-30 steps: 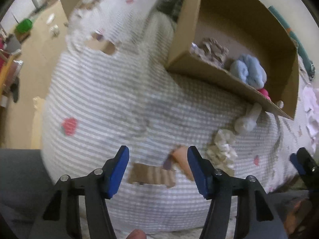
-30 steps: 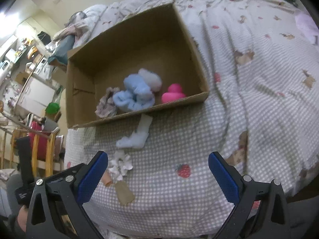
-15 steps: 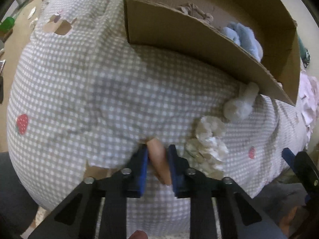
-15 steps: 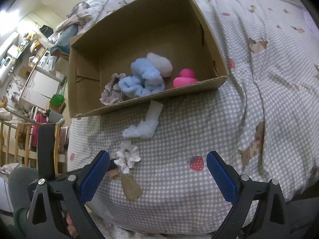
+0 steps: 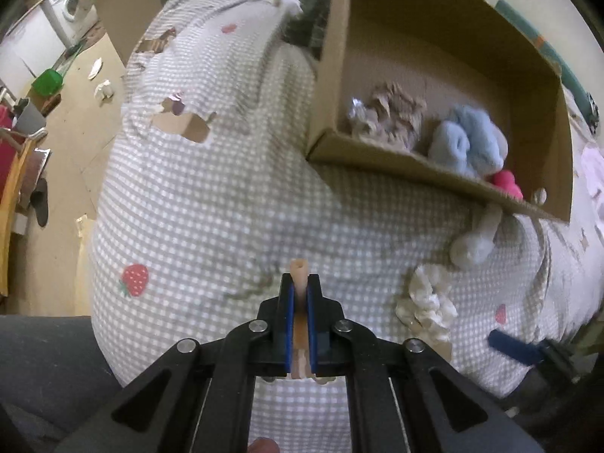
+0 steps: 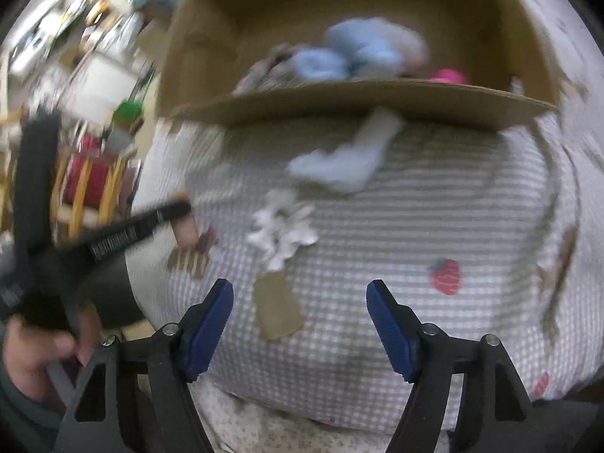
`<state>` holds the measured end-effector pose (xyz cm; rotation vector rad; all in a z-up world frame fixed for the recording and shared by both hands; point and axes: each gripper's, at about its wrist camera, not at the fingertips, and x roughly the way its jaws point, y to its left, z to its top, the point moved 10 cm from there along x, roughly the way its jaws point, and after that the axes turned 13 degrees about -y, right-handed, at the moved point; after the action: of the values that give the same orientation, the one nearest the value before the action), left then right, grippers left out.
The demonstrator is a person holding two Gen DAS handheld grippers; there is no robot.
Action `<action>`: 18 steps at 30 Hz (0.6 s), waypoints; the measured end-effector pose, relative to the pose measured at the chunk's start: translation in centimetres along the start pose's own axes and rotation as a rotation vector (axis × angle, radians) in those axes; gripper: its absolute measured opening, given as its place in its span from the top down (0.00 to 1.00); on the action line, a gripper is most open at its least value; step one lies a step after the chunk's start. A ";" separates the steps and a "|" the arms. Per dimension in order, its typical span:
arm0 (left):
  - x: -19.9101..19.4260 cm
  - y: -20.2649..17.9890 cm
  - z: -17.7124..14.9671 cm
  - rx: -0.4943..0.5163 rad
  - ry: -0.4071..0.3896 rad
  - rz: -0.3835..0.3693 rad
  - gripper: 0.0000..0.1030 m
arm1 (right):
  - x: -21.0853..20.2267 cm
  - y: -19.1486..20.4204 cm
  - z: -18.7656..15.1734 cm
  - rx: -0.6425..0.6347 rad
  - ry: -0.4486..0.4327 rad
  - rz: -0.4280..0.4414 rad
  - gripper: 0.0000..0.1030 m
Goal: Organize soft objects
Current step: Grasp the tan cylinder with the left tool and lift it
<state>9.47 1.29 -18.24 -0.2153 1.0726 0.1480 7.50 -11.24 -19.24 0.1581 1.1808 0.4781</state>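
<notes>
Your left gripper [image 5: 298, 304] has its fingers pressed tight on a small peach-coloured soft tube [image 5: 299, 275], whose open end pokes out past the tips, clear of the bed [image 5: 211, 204]. So the step in hand looks like the carry: the piece is picked, and the cardboard box [image 5: 422, 177] sits ahead and to the right, already holding a beige scrunchie [image 5: 392, 117], rolled light-blue socks [image 5: 466, 145] and a pink item [image 5: 506, 185]. For the next move, you would need to lift over the near wall of the box, which stands up from the bedding, and let go only once the tube is above the box floor.

Your right gripper [image 6: 300, 326] hangs with its fingers spread wide and empty over the bed, pointed toward the white scrunchie [image 6: 281, 230]; a pale-blue sock [image 6: 347, 158] lies beyond it, touching the box wall. Those two are left to gather.

The surface is a soft grey-checked bedspread with strawberry prints [image 5: 134, 279], so things may sink and roll. Beyond the bed edge you can see a wooden floor [image 5: 75, 143], a washing machine [image 5: 73, 11] and a green tub [image 5: 47, 81].
</notes>
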 end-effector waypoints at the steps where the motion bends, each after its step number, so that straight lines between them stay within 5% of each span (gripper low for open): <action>1: -0.1 0.1 0.2 -0.004 -0.004 0.003 0.95 | 0.4 0.5 -0.2 -0.031 0.010 -0.001 0.24; 4: -0.6 0.0 0.1 -0.010 -0.016 -0.016 0.95 | 1.7 1.8 -1.0 -0.117 0.037 -0.028 0.33; 7: -1.4 -1.1 0.1 0.021 -0.033 -0.039 0.95 | 2.8 2.3 -1.9 -0.152 0.081 -0.028 0.70; 11: -1.7 -2.7 -0.4 0.064 -0.046 -0.048 0.95 | 2.1 2.1 -1.9 -0.134 0.068 -0.002 0.83; 18: -3.2 -3.8 -1.3 0.117 -0.066 -0.044 0.95 | -1.7 2.0 -1.2 -0.088 -0.010 0.061 0.86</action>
<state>7.67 -2.78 -15.66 -0.1274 1.0071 0.0526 5.37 -10.41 -17.52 0.1206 1.1459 0.5813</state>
